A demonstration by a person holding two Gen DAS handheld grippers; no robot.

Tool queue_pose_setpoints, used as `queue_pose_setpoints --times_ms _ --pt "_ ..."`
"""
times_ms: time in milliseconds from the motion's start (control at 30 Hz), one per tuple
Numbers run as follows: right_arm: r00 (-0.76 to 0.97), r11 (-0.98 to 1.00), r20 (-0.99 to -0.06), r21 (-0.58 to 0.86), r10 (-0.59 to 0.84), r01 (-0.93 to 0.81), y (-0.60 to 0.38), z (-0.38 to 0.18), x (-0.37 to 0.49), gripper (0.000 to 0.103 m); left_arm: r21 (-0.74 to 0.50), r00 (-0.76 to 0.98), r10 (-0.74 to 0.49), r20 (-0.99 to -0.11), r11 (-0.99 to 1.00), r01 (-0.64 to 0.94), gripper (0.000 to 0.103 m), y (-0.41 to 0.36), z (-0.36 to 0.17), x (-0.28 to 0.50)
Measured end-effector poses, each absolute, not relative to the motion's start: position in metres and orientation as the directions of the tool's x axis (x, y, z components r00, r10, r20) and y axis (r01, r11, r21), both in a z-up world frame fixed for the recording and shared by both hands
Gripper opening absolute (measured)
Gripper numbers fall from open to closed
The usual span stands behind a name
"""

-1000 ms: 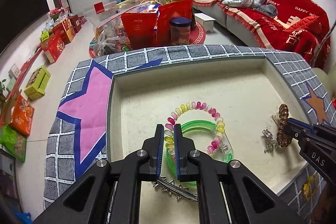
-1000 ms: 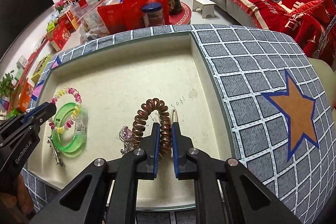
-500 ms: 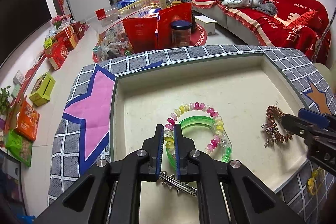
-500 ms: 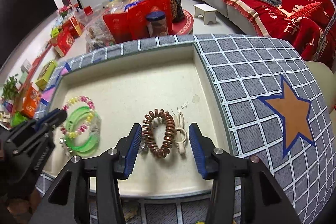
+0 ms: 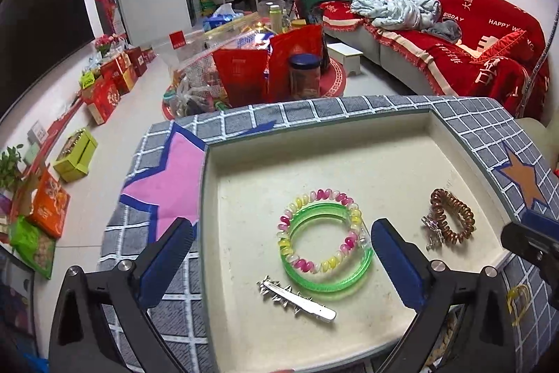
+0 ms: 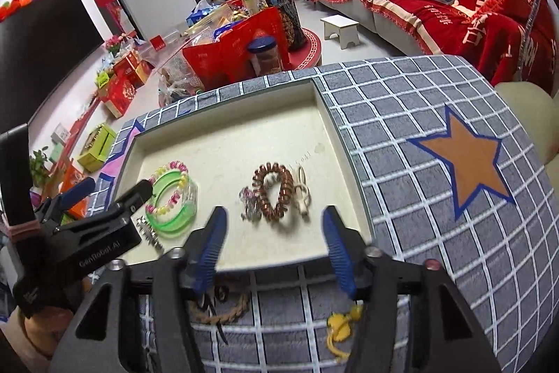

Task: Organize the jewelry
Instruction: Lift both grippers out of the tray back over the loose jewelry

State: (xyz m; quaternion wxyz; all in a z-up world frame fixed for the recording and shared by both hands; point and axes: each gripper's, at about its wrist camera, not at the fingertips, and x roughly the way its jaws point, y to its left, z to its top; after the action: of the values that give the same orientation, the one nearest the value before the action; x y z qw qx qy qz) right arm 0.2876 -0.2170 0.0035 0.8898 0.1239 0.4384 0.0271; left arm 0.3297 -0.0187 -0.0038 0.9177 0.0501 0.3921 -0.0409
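Observation:
A cream tray (image 5: pixel 314 149) (image 6: pixel 227 142) is sunk into a grey checked cushion. In it lie a green bangle (image 5: pixel 328 284) (image 6: pixel 174 219) with a pink-yellow coil bracelet (image 5: pixel 314 198) (image 6: pixel 171 167), a silver spiked clip (image 5: pixel 297 299), a brown coil hair tie (image 5: pixel 454 219) (image 6: pixel 276 191), a small crystal clip (image 5: pixel 431 229) (image 6: pixel 248 201) and a cream clip (image 6: pixel 302 194). My left gripper (image 5: pixel 279 257) is open and empty, held back above the tray's near edge. My right gripper (image 6: pixel 274 247) is open and empty, near the hair tie.
A yellow item (image 6: pixel 340 331) and a braided brown cord (image 6: pixel 223 311) lie on the cushion below the tray's near edge. The cushion has an orange star (image 6: pixel 468 163) and a pink star (image 5: pixel 167 184). Behind are red bags, a jar (image 5: pixel 304 76) and a red sofa (image 5: pixel 454 34).
My right gripper opened and let the brown hair tie down in the tray, then drew back. My left gripper opened and pulled back and up from the green bangle.

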Motion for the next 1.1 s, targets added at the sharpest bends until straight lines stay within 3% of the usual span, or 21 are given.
queue_pose_setpoints --times_ms 133,533,1100 --pt "0.618 0.962 -0.766 0.268 0.178 0.055 -0.219 0.007 0.268 0.081 0.040 0.687 -0.060 -0.724 0.991 0.129 0.103 -0.010 0.001 0.312" --pt "0.575 0.959 -0.794 0.277 0.196 0.055 -0.221 -0.006 0.203 0.081 -0.075 0.628 -0.166 -0.760 0.983 0.169 0.103 0.017 -0.006 0.225" --pt "0.530 0.966 -0.837 0.231 0.136 0.117 -0.242 -0.034 0.144 0.081 -0.074 0.574 -0.203 -0.793 0.968 0.240 0.103 -0.016 -0.029 0.155"
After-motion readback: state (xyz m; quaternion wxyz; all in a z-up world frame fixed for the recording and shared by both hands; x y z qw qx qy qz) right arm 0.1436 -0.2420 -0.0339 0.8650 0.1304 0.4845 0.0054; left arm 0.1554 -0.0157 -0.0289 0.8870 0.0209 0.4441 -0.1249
